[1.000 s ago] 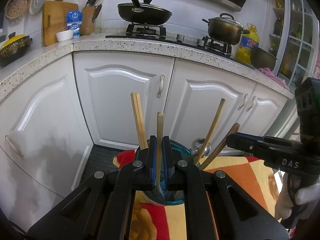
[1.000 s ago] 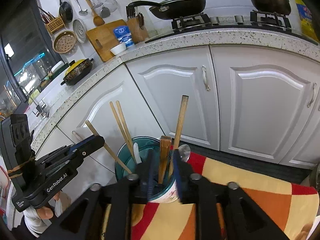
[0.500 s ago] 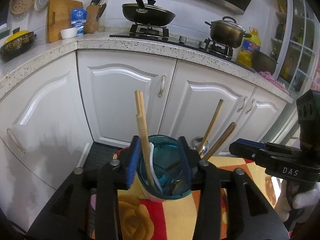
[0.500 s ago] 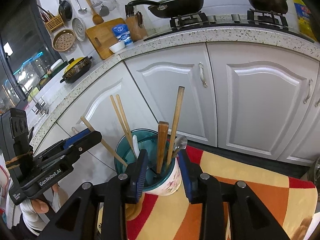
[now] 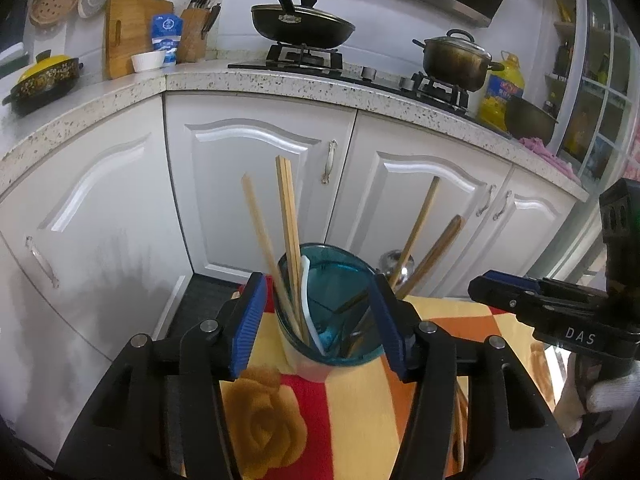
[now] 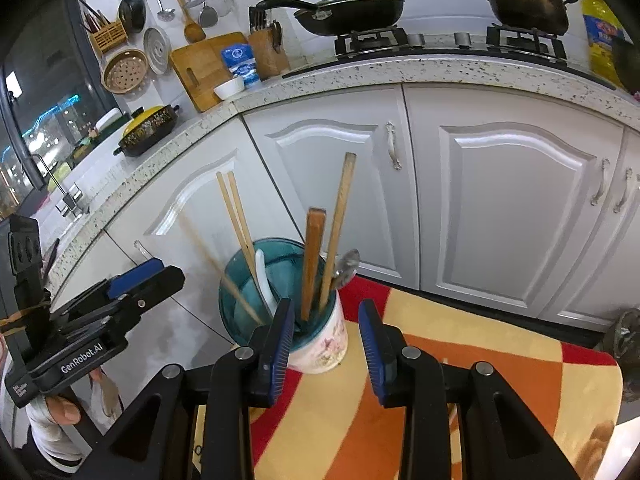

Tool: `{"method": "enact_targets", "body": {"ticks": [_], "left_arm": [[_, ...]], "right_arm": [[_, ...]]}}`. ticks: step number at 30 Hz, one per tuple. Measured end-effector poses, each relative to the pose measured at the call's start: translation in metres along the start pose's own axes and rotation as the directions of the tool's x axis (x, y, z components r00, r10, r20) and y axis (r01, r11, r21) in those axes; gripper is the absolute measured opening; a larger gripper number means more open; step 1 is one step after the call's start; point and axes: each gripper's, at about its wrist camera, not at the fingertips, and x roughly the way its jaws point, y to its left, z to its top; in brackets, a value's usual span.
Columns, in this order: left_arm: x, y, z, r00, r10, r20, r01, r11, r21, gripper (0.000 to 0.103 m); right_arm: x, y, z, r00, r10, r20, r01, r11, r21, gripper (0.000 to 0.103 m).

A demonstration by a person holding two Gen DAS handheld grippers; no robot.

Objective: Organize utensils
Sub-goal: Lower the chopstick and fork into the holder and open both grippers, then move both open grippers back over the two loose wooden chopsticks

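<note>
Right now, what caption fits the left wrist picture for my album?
Left gripper opening around a teal utensil holder of chopsticks.

Teal utensil cup upright on cloth; wooden chopsticks, spoon leaning inside

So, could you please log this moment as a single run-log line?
left gripper: jaws opening, nothing gripped | right gripper: open, empty | chopsticks: standing in utensil holder | holder on cloth
</note>
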Motion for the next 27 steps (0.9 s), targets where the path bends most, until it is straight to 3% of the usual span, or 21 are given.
{"method": "enact_targets", "body": {"ticks": [3,9,27], "left_arm": [[-0.005,-0.002,-0.002,1.000,0.004,0.007,-0.004,1.000,0.003,0.060],[-0.018,-0.009,-0.005,1.000,0.002,0.027,-0.002,1.000,0.014,0.064],[-0.016,-0.046,-0.034,0.999,-0.029,-0.019,0.030,0.998,0.062,0.064]], "right_arm": [[-0.006,-0.003,-0.007,1.000,-0.004,-0.002,0.004,1.000,0.010,0.033],[-0.019,-0.007,-0.019,1.000,-0.018,0.000,0.018,1.000,0.012,0.035],[-0.045,-0.034,-0.055,0.995,-0.098,-0.030,0.099,0.995,0.028,0.040]]}}
